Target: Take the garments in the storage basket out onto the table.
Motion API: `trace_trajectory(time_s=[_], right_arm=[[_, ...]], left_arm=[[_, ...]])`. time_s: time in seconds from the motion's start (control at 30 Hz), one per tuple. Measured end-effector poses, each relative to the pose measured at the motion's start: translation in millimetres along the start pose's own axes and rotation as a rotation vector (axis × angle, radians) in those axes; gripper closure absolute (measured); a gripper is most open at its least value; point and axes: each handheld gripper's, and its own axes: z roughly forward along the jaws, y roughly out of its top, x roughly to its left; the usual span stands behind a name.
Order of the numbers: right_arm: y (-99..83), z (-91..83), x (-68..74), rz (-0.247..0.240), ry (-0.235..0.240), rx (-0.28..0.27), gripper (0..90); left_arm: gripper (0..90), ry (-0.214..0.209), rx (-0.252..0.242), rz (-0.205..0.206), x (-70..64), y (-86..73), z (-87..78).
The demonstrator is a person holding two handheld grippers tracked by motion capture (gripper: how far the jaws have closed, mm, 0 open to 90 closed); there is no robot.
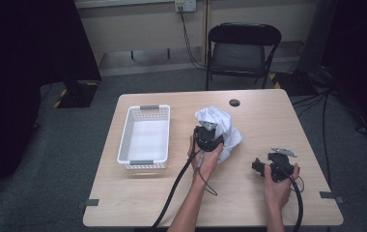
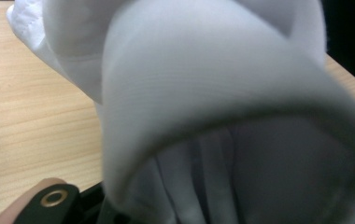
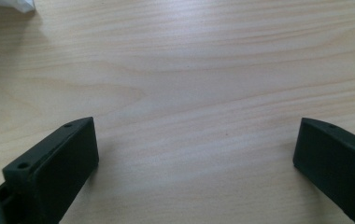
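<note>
So on the left half of the light wooden counter [image 1: 138, 193] there's a white perforated plastic basket [image 1: 144, 137] with grey handles, long axis running from the near edge toward the far edge, nothing in it as far as I can see. Around the middle sits a crumpled white cloth [image 1: 222, 126], bunched up, so no real direction to it. The left gripper [image 1: 207, 135] is pushed right into it; in the left gripper view the cloth [image 2: 203, 84] drapes over the jaws and blurs everything, so can't tell if they're closed on fabric or not. Near the right edge, the right gripper [image 3: 194, 163] hovers over bare wood, jaws spread wide, nothing between them. Only a corner of the cloth [image 3: 19, 4] peeks in there.
</note>
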Motion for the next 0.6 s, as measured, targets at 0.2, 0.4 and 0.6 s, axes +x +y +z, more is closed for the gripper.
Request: trace_trajectory(time_s=[0.2,0.4,0.6], right_arm=[[0.0,0.0,0.0,0.000,0.000,0.000,0.0],[0.0,0.0,0.0,0.000,0.000,0.000,0.0],[0.0,0.0,0.0,0.000,0.000,0.000,0.0]], left_arm=[[66.0,0.007,0.020,0.003,-0.1,-2.9,6.1],[65.6,0.047,0.041,0.040,-1.7,-7.4,12.0],[65.6,0.044,0.064,0.036,-1.7,-10.4,18.4]])
